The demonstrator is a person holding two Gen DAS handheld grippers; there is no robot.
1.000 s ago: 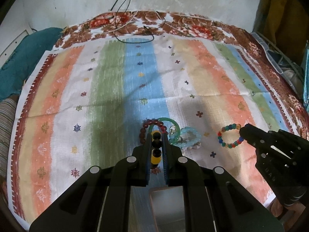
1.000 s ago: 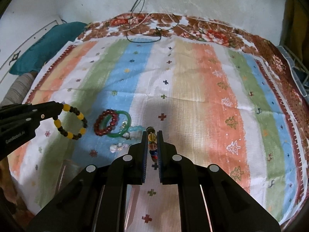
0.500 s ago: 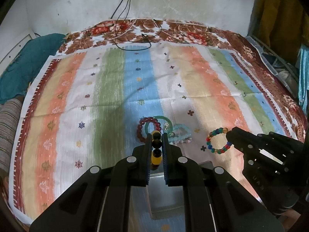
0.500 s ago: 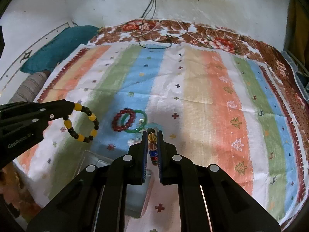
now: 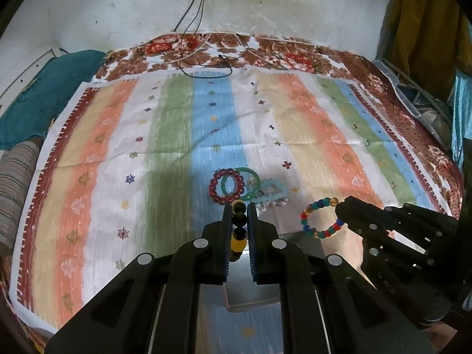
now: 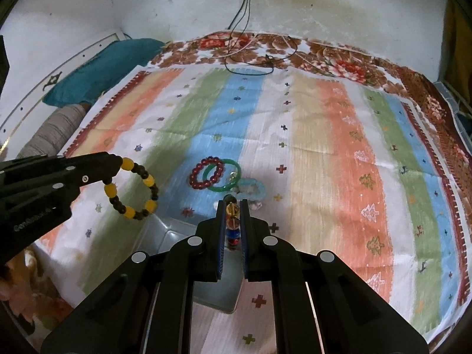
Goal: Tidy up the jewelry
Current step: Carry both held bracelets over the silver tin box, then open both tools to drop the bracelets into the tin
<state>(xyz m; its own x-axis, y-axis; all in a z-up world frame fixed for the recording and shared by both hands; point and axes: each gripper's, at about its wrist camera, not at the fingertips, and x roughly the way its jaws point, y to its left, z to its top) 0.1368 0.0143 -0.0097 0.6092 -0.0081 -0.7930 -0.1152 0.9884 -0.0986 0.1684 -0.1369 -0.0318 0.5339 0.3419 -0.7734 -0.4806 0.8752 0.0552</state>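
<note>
My left gripper [image 5: 239, 210] is shut on a yellow-and-black bead bracelet [image 6: 131, 189], held in the air. My right gripper [image 6: 232, 206] is shut on a multicoloured bead bracelet [image 5: 321, 217], also lifted. Both hang above a clear plastic box [image 6: 177, 237] at the near edge of the striped cloth [image 5: 309, 135]. On the cloth lie a dark red bead bracelet [image 5: 226, 186], a green bangle [image 5: 241, 183] overlapping it, and a pale blue bead bracelet [image 5: 273, 190] beside a pale pink one [image 5: 270, 203].
Black and white cables [image 5: 206, 59] trail from a wall socket onto the floral bedcover at the back. A teal pillow [image 5: 44, 94] lies at the left. Clothes and a rack [image 5: 421, 44] stand at the right.
Both grippers have risen and drawn back toward me with their bracelets. The clear box has come into view under them.
</note>
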